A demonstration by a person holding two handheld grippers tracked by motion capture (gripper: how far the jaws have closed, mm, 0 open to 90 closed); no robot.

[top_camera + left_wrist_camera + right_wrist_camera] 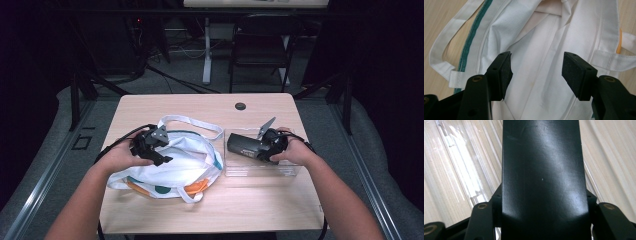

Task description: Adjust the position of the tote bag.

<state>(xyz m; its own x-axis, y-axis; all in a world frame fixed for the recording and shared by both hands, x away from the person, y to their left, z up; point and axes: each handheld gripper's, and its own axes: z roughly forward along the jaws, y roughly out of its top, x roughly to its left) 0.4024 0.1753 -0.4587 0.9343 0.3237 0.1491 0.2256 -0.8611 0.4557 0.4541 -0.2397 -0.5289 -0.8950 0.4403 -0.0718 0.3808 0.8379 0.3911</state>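
Landmark: white cloth bag (170,162), lying crumpled on the surface (210,107).
Left hand-held gripper (159,150): over the bag, jaws wide apart, fabric beneath them but nothing pinched.
Right hand-held gripper (265,148): right of the bag, clamped on a black box (245,145).
Black box: inside the clear tray (260,170), just right of the bag.
Risk: the smooth box may slip or twist, being gripped at one end.
Risk: the bag mouth looks collapsed, so the box could snag on it.
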